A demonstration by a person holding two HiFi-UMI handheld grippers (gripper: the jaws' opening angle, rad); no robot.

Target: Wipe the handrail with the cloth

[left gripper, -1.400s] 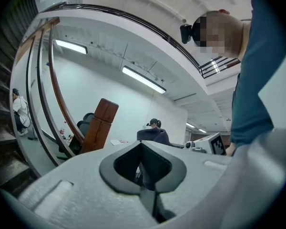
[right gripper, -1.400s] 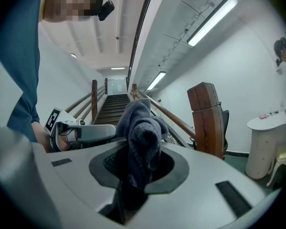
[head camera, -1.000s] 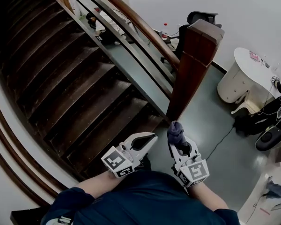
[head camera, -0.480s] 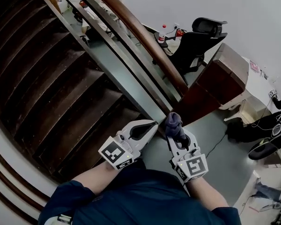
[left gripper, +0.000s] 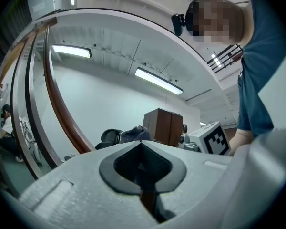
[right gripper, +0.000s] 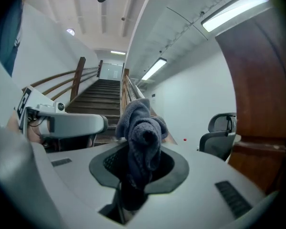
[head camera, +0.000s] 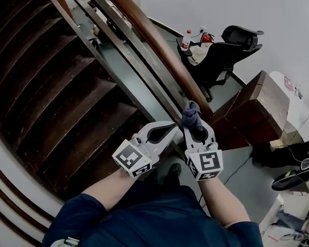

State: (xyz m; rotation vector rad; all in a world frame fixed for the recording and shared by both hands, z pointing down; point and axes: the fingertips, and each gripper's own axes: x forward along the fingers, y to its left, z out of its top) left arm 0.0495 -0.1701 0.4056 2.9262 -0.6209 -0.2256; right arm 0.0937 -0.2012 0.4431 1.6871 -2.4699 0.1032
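A brown wooden handrail (head camera: pixel 154 40) slopes from the upper left down to a dark newel post (head camera: pixel 257 107). My right gripper (head camera: pixel 191 118) is shut on a dark grey-blue cloth (head camera: pixel 191 112), which bunches out of the jaws just short of the rail's lower end. In the right gripper view the cloth (right gripper: pixel 142 132) fills the jaws, with the stairs behind it. My left gripper (head camera: pixel 167 129) sits just left of the right one, shut and holding nothing. The left gripper view shows its jaws closed (left gripper: pixel 142 151) with the handrail (left gripper: pixel 57 109) curving at the left.
Dark wooden stairs (head camera: pixel 56 91) rise at the left, with metal balusters (head camera: pixel 118 45) under the rail. Below, on a grey floor, stand a black office chair (head camera: pixel 229 48), a red-capped bottle (head camera: pixel 185 39) and a white round table (head camera: pixel 298 94). Cables and dark bags (head camera: pixel 291 161) lie at the right.
The view has shifted towards the rail; the newel post now lies to the right. Both grippers have risen closer to the handrail's lower end, the cloth still held in the right one.
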